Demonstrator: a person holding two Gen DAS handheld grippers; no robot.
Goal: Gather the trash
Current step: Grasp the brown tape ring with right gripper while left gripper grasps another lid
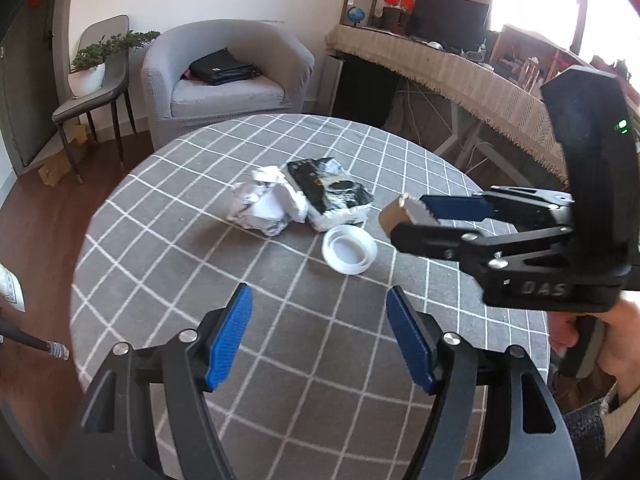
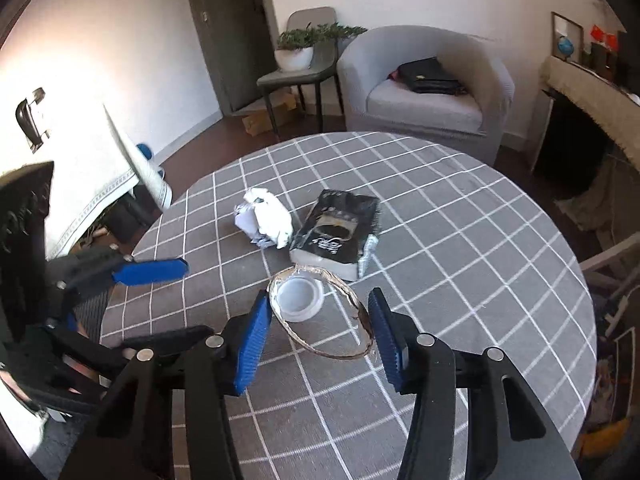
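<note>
We are in a living room, working at a round table (image 1: 280, 360) under a grey cloth with white checks, a grey armchair (image 1: 224, 76) beyond it at twelve o'clock. Three pieces of trash lie near the table's middle: a crumpled white paper ball (image 1: 266, 206), a black and white wrapper pack (image 1: 328, 196) touching it at its three o'clock side, and a white plastic lid (image 1: 349, 249) just beside the pack at six o'clock. Our right gripper (image 2: 320, 334) already has a fourth piece, a flattened foil-lined paper cup (image 2: 322, 312); its pads press on the rim at either side, so the jaws stand partly closed on it, and the cup hangs just above the lid. Our left gripper (image 1: 318, 338) is open and empty, poised above bare cloth at six o'clock from the pile, well short of it. We judge the collecting to be at an early stage, with one item picked up. No bin is in view. Next, we reckon, the left must reach forward to the paper ball and close on it, while the right keeps the flimsy cup from slipping.
</note>
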